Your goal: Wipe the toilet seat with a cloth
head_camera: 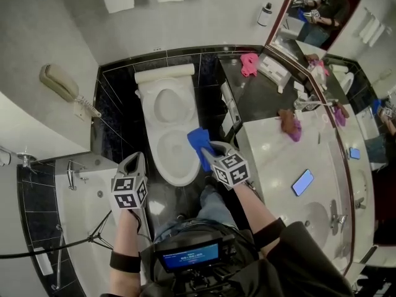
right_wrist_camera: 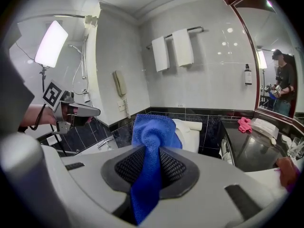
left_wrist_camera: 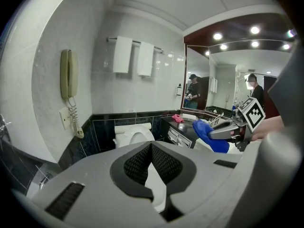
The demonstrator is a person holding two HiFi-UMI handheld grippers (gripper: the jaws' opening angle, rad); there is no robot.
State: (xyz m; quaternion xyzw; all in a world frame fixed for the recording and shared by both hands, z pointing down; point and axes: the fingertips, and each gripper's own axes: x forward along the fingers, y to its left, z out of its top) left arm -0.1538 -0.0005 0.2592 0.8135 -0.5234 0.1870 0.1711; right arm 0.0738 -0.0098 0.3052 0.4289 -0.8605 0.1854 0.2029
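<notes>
A white toilet (head_camera: 168, 129) stands against the dark tiled wall with its seat (head_camera: 175, 156) down and its lid up. My right gripper (head_camera: 210, 150) is shut on a blue cloth (head_camera: 199, 144), held over the seat's right edge. In the right gripper view the cloth (right_wrist_camera: 151, 148) runs pinched between the jaws and bunches out ahead of them. My left gripper (head_camera: 133, 164) hovers left of the bowl, shut and with nothing in it. In the left gripper view the toilet (left_wrist_camera: 134, 136) shows beyond the closed jaws, with the right gripper (left_wrist_camera: 227, 132) and blue cloth (left_wrist_camera: 209, 136) at the right.
A dark counter (head_camera: 260, 94) with a pink cloth (head_camera: 249, 64) lies right of the toilet. A white vanity top (head_camera: 291, 159) carries a phone (head_camera: 302, 182) and another rag (head_camera: 289, 124). A wall phone (head_camera: 62, 85) hangs at the left. A bathtub rim (head_camera: 77, 203) and a lamp stand's leg (head_camera: 99, 234) are at lower left.
</notes>
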